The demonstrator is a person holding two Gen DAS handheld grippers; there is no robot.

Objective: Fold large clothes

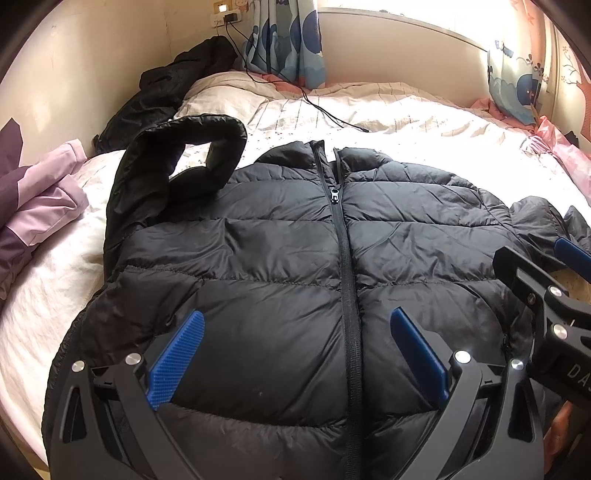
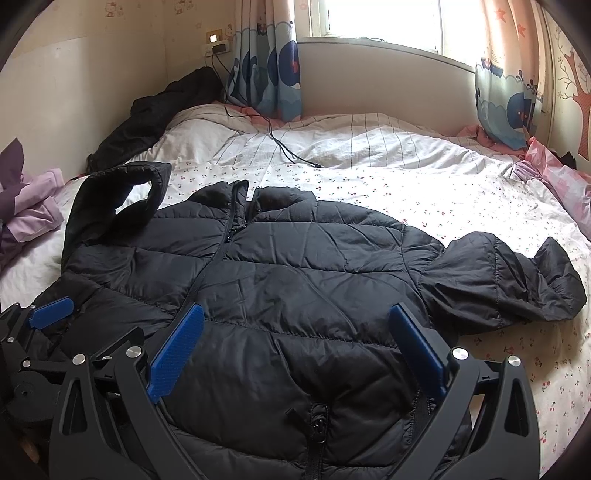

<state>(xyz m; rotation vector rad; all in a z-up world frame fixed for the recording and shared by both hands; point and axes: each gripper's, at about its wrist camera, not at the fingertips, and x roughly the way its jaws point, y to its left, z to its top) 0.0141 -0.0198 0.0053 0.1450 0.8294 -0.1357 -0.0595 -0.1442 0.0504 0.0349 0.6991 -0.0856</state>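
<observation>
Black puffer jacket (image 1: 288, 258) zipped, flat on bed (image 1: 406, 122), left tool (image 1: 297, 332) spread, right tool (image 2: 297, 328) spread, both above hem

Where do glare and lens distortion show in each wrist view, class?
Left wrist view: window blown out, sunlit bedsheet washed pale, black jacket dark with faint sheen. Right wrist view: window overexposed, bedsheet print clearer; both views bend at the edges, with dark fisheye corners.
</observation>
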